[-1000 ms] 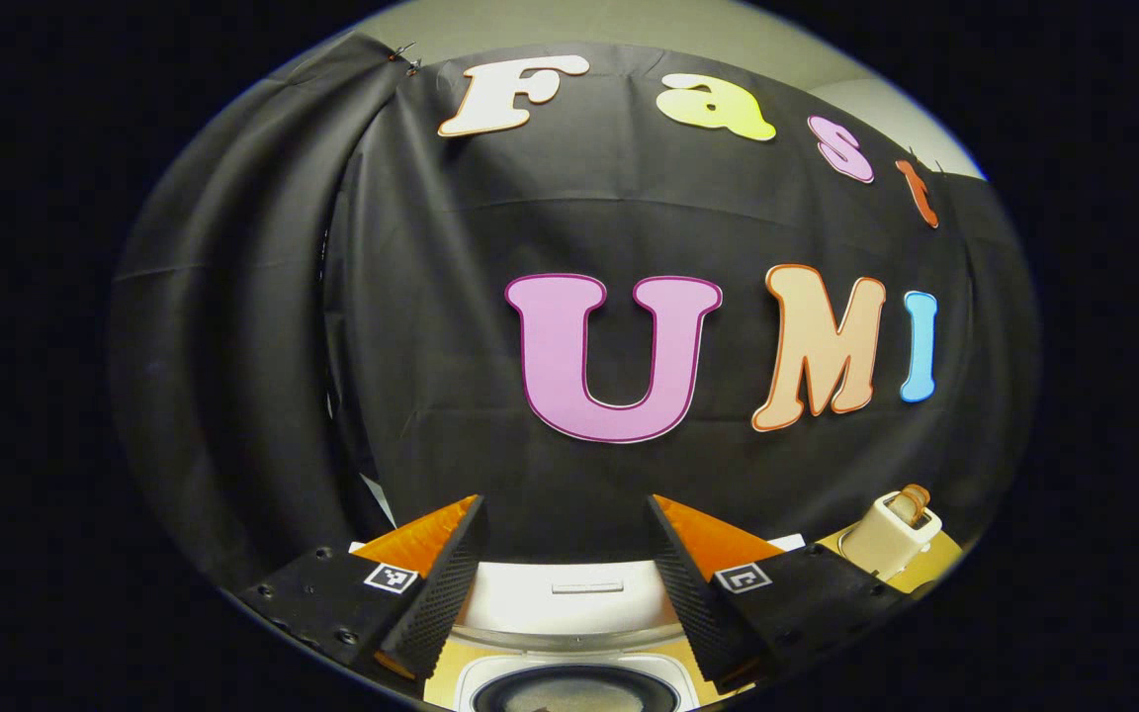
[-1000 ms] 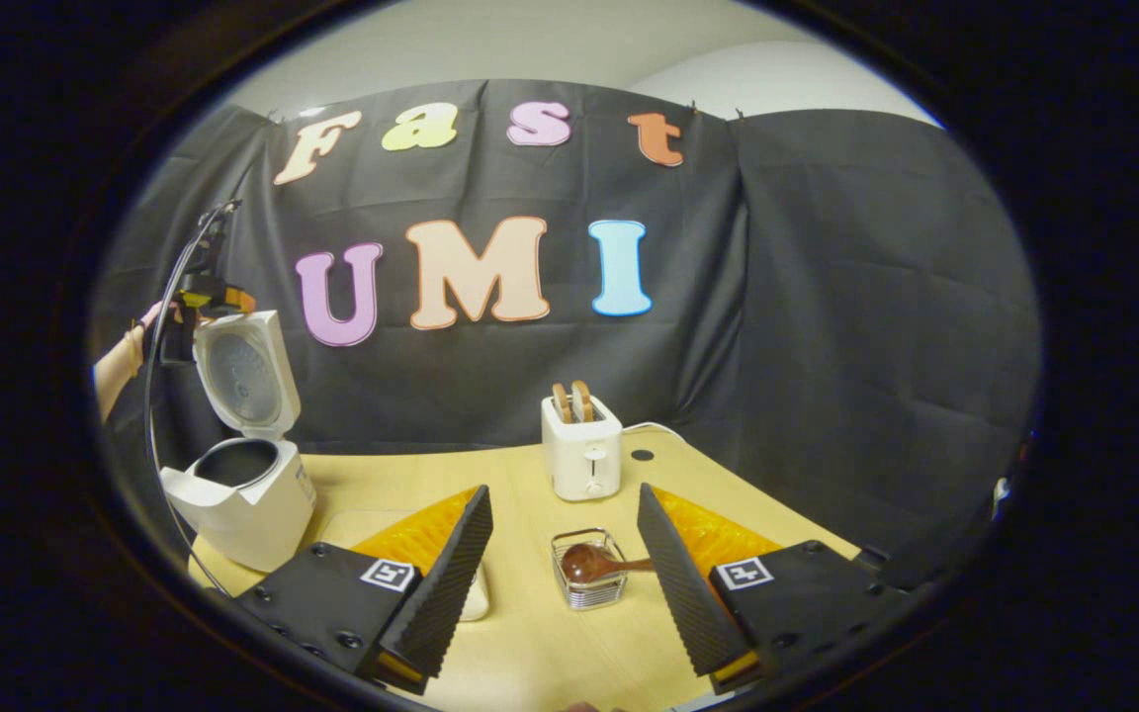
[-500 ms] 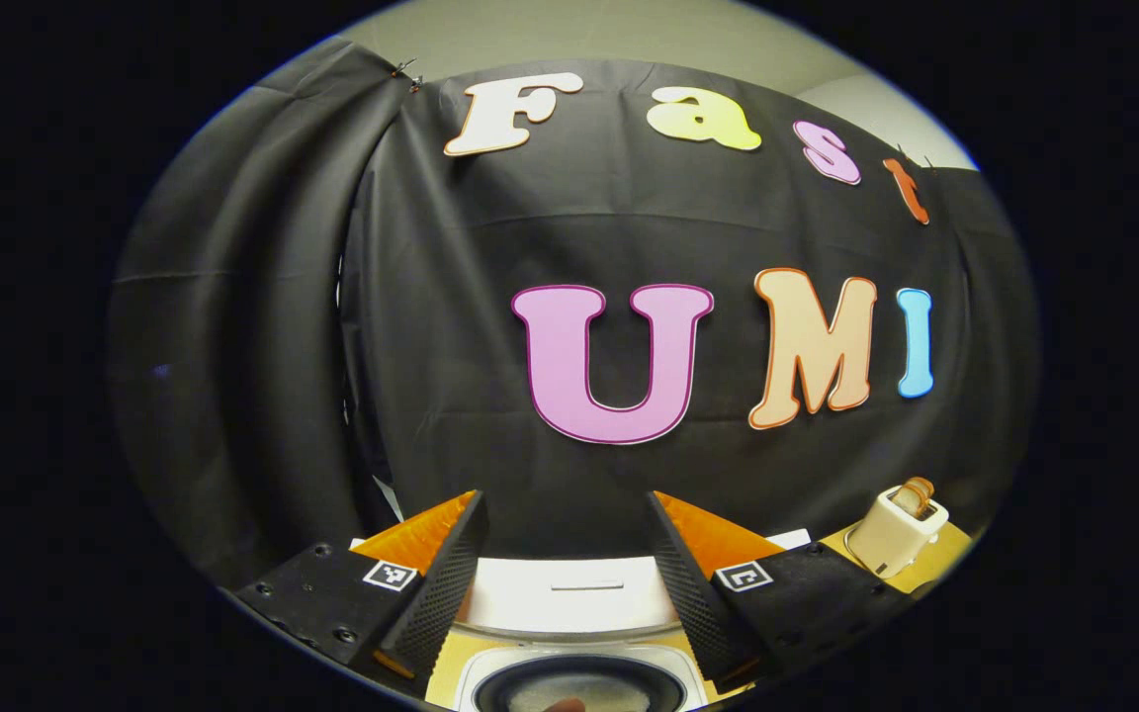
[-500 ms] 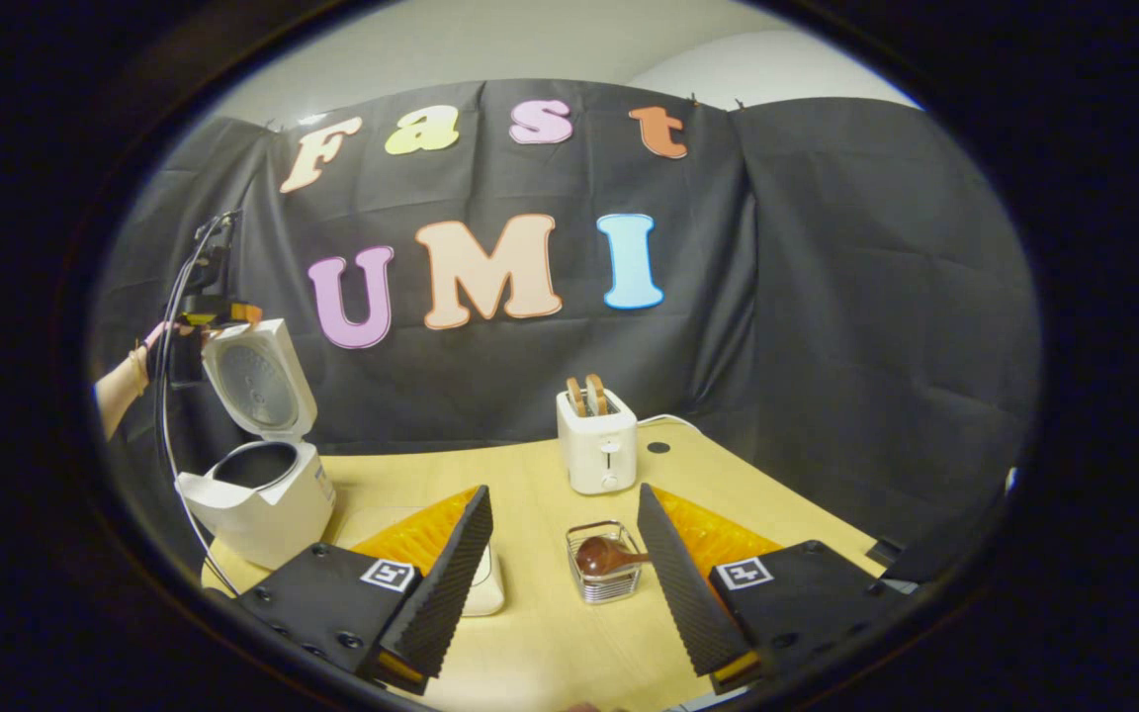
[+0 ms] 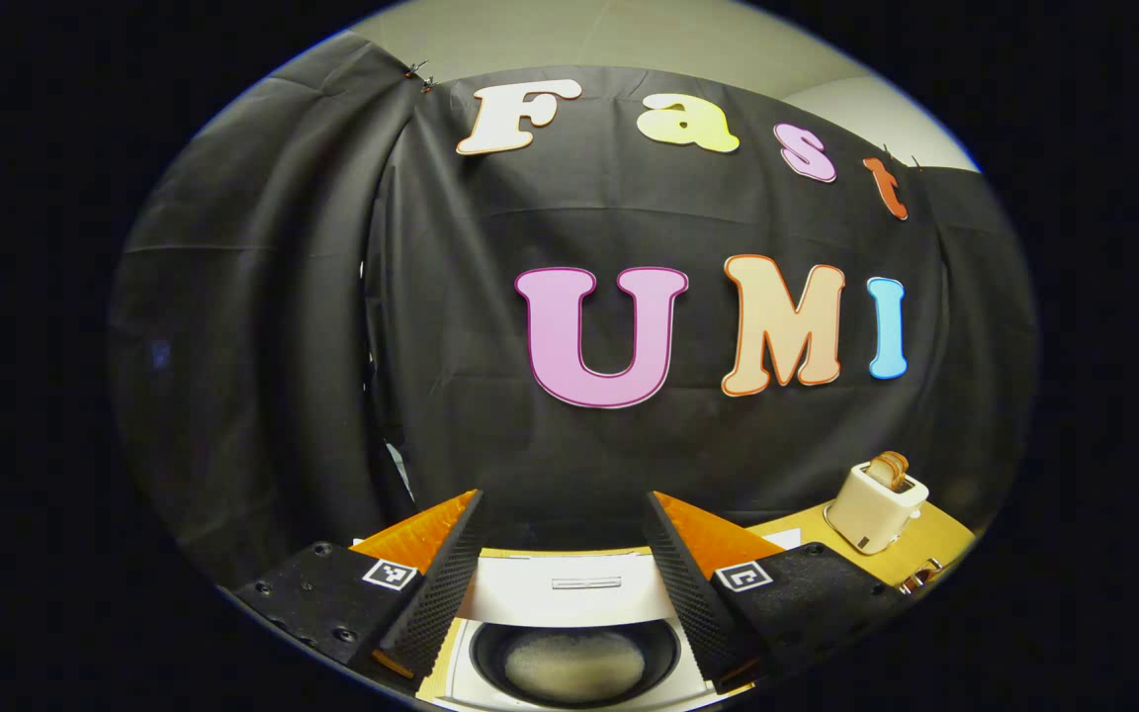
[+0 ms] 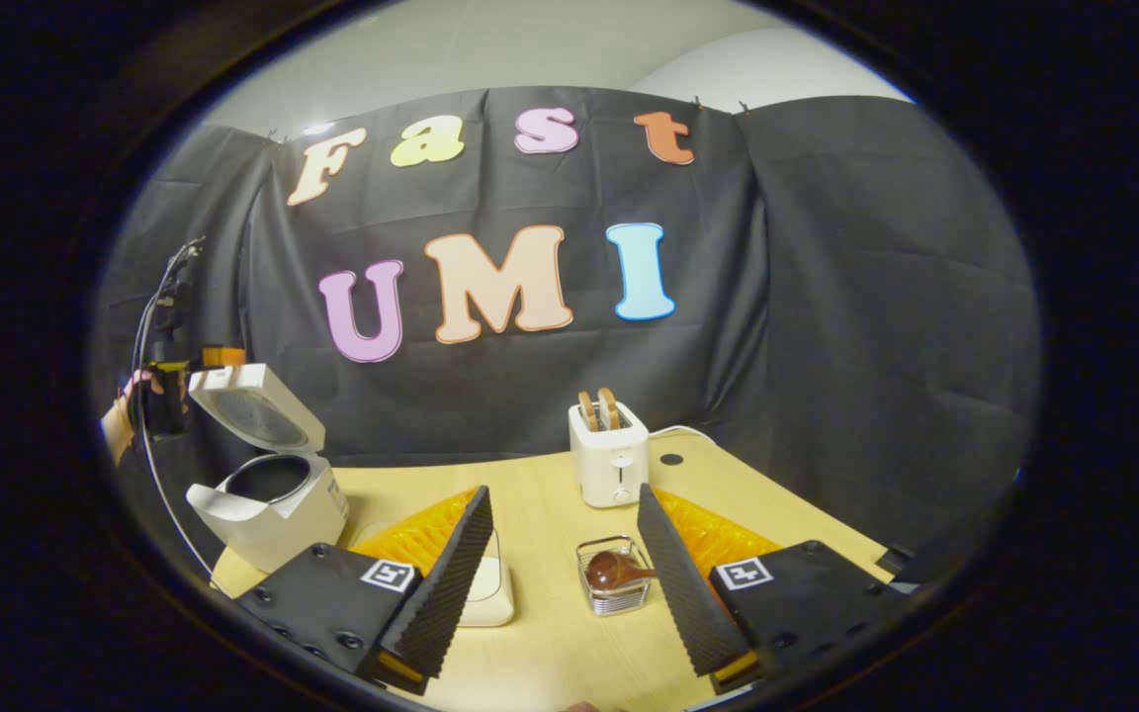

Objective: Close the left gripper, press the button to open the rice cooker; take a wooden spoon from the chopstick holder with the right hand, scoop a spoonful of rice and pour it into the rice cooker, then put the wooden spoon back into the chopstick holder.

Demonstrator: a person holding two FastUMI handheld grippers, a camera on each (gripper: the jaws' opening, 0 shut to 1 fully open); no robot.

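Two tongs (image 5: 562,583) (image 6: 564,578) hanging released.
You are watching the rice cooker (image 6: 273,504) lid (image 6: 255,417) tipping lower; wooden spoon (image 6: 614,571) sitting in chopstick holder (image 6: 615,595).

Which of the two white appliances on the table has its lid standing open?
The rice cooker at the table's left end: its lid is raised, showing the inner pot. The toaster has no lid, just bread in its slots.

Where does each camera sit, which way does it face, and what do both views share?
Left gripper view: rides the left gripper, above the open rice cooker, facing the wall; own fingers spread.
Right gripper view: rides the right gripper, above the table, facing the chopstick holder and wooden spoon; own fingers spread.
Shared: rice cooker, toaster.
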